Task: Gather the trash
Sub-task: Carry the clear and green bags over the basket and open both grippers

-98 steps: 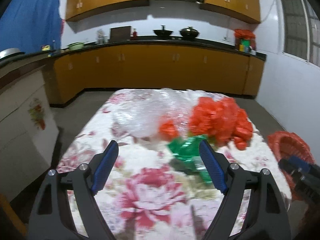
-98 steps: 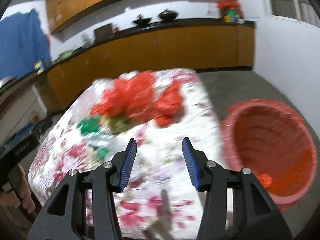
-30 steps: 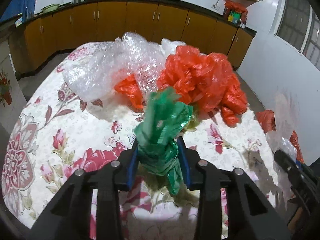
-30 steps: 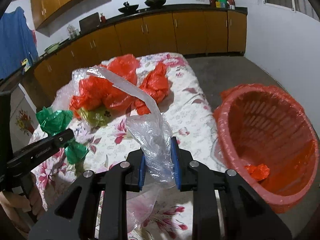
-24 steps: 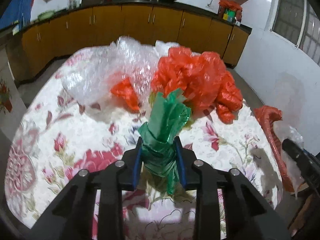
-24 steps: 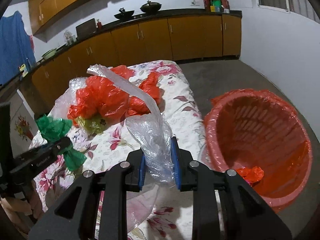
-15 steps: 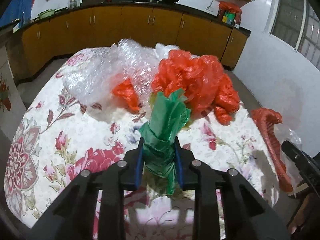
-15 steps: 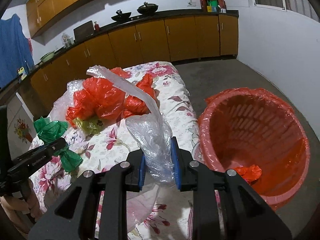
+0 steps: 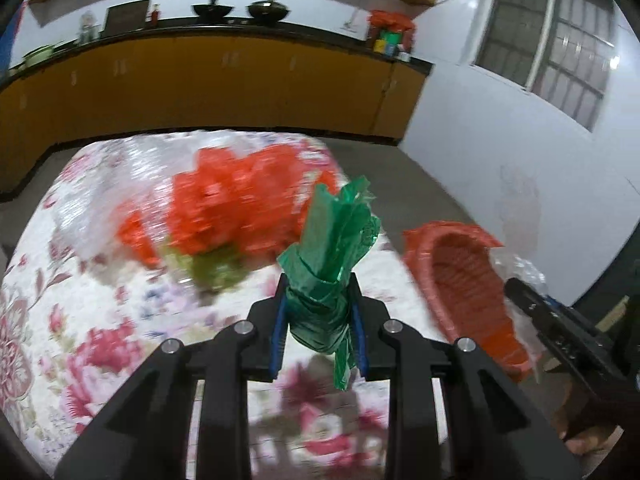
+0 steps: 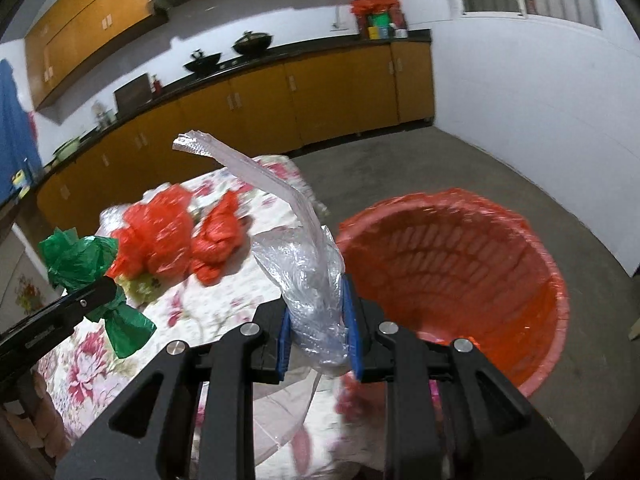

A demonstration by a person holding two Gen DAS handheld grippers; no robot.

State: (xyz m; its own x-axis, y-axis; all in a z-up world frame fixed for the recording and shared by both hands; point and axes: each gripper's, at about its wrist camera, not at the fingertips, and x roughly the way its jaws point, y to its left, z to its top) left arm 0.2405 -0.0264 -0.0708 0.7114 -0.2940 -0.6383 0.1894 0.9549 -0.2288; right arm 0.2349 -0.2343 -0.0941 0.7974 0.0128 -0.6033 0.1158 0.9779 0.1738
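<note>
My left gripper [image 9: 318, 320] is shut on a crumpled green plastic bag [image 9: 332, 256] and holds it above the floral table [image 9: 100, 320]; the bag also shows in the right wrist view [image 10: 80, 264]. My right gripper [image 10: 318, 328] is shut on a clear plastic bag [image 10: 308, 276] with a long strip sticking up, held at the table's right edge beside the red basket [image 10: 500, 240]. The basket also shows in the left wrist view [image 9: 460, 276], to the right of the table. Red plastic bags [image 9: 236, 208] lie on the table.
Bubble wrap [image 9: 92, 196] and a yellowish-green scrap [image 9: 216, 268] lie by the red bags [image 10: 160, 236]. The basket stands on a grey floor [image 10: 460, 160]. Orange cabinets [image 10: 280, 108] line the back wall; a white wall [image 10: 540, 92] is at the right.
Both grippers have swung right toward the basket, each still holding its bag. The basket is now larger and nearer in both views.
</note>
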